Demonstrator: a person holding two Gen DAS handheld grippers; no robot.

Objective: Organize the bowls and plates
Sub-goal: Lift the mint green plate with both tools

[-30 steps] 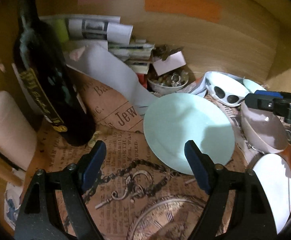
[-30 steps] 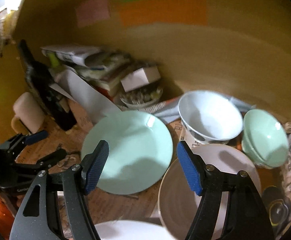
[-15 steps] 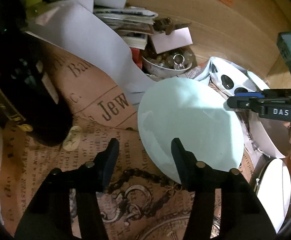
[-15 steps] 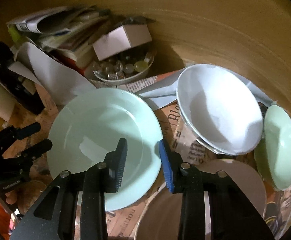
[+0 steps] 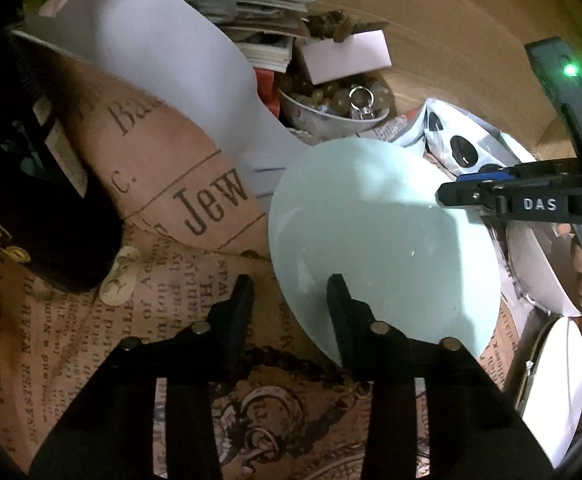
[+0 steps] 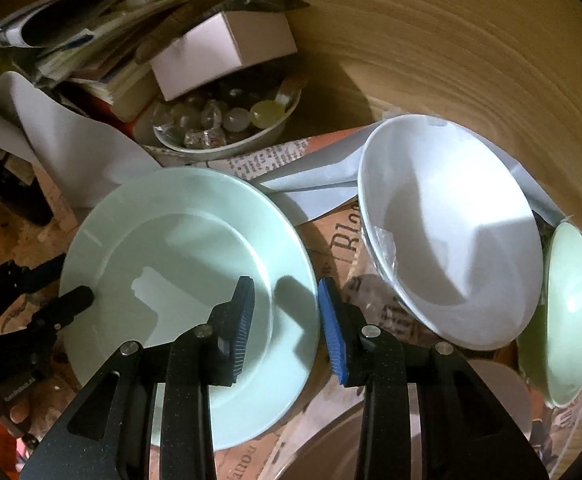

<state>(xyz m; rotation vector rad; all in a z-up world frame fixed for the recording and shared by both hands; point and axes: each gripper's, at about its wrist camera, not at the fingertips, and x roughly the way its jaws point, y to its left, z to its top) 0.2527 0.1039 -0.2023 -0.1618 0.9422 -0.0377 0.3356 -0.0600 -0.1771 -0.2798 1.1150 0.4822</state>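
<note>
Two grippers straddle opposite rims of the round pale-green ceramic plate, which lies flat on the newsprint-patterned paper. The left gripper and right gripper each have narrowed jaws with a gap, gripping nothing yet. Risk: uneven closing could tilt the glossy plate, sliding it into the white ceramic bowl beside it.

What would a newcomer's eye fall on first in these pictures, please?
The pale green plate lies at the centre on the newsprint-patterned cloth, with the left gripper and right gripper open astride opposite rims. To its right stands a white bowl; behind, a dish of stones.
</note>
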